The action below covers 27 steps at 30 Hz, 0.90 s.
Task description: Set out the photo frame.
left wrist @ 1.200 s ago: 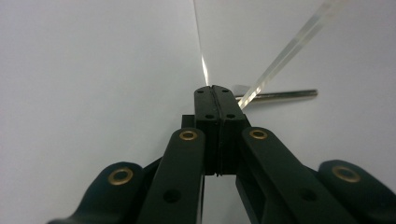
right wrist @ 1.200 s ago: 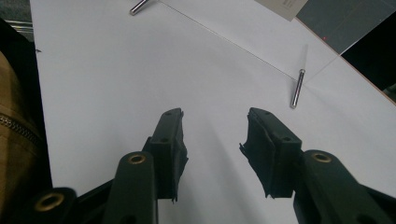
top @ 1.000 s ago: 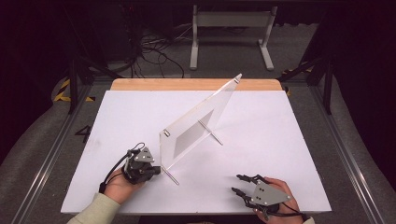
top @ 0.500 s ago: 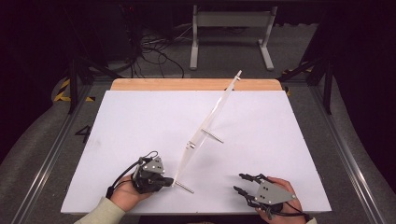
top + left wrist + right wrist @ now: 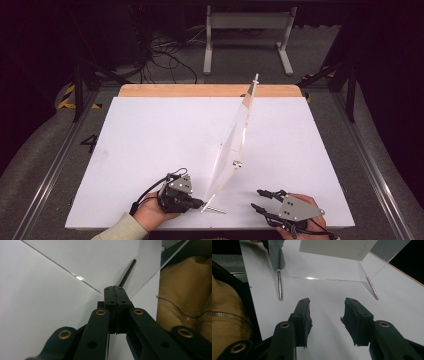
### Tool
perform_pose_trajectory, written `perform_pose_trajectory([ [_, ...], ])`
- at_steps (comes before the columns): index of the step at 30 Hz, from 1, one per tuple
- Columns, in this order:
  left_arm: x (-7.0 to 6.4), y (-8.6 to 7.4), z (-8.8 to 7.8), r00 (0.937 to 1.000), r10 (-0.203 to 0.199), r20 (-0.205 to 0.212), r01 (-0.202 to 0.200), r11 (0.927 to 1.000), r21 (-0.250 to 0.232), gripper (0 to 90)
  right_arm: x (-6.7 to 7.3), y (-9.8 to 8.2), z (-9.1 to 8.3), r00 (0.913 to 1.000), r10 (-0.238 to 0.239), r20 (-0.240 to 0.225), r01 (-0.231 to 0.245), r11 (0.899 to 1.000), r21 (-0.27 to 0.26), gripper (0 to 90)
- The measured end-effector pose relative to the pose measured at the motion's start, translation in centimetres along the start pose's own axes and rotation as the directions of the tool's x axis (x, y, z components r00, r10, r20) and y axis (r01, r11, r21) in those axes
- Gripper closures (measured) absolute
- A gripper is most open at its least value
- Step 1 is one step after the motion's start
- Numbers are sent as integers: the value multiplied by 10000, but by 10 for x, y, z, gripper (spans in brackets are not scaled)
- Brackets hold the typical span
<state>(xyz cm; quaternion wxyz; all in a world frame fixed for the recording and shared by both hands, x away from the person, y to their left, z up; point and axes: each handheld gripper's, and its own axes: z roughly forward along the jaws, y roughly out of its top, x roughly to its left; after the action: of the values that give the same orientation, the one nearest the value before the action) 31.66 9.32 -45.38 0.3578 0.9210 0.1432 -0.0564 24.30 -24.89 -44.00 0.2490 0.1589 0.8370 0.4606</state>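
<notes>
A clear acrylic panel [image 5: 241, 131] with a white sheet in it stands upright on the white table [image 5: 150, 140], seen almost edge-on in the high view. It runs from the far middle to the near edge and rests on thin metal legs [image 5: 216, 209]. My left gripper [image 5: 199, 203] is shut on the panel's near bottom corner; in the left gripper view the pads [image 5: 114, 293] press together with a dark leg [image 5: 127, 272] just beyond. My right gripper [image 5: 260, 199] lies open at the near right, apart from the panel. Ahead of its fingertips [image 5: 325, 307] are the panel's lower edge [image 5: 317, 278] and two legs [image 5: 279, 286].
A wooden strip [image 5: 210, 90] borders the table's far edge. Beyond it on the floor stand a white metal frame [image 5: 247, 30] and loose cables [image 5: 165, 55]. A tan sleeve [image 5: 227, 322] is close beside the right gripper.
The panel has swung round with my left gripper, its near end moving right and towards the front edge; it now shows nearly edge-on. The right gripper has stayed put.
</notes>
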Motion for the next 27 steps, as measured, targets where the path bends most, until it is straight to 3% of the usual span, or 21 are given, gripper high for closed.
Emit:
perform_pose_trajectory([
  [6,-8,14,19,9971,545,524,-555,9983,185,899,1,-2,-5,9996,265,-75,-266,9996,-97,560],
  [9,-12,19,25,9956,556,751,-574,9981,226,899,2,-2,-6,9995,296,-107,-297,9995,-111,560],
  [16,-23,41,47,9863,1107,1221,-1153,9928,315,898,6,-1,-15,9953,843,-487,-861,9956,-367,547],
  [18,-25,45,51,9844,1107,1365,-1161,9927,320,898,6,-1,-17,9938,970,-544,-994,9941,-440,544],
  [22,-31,66,66,9739,1749,1448,-1835,9818,486,897,3,-2,-32,9829,1713,-677,-1765,9811,-788,524],
  [27,-34,84,82,9645,1921,1810,-2045,9775,519,897,1,-6,-51,9700,2350,-625,-2406,9647,-1075,522],
])
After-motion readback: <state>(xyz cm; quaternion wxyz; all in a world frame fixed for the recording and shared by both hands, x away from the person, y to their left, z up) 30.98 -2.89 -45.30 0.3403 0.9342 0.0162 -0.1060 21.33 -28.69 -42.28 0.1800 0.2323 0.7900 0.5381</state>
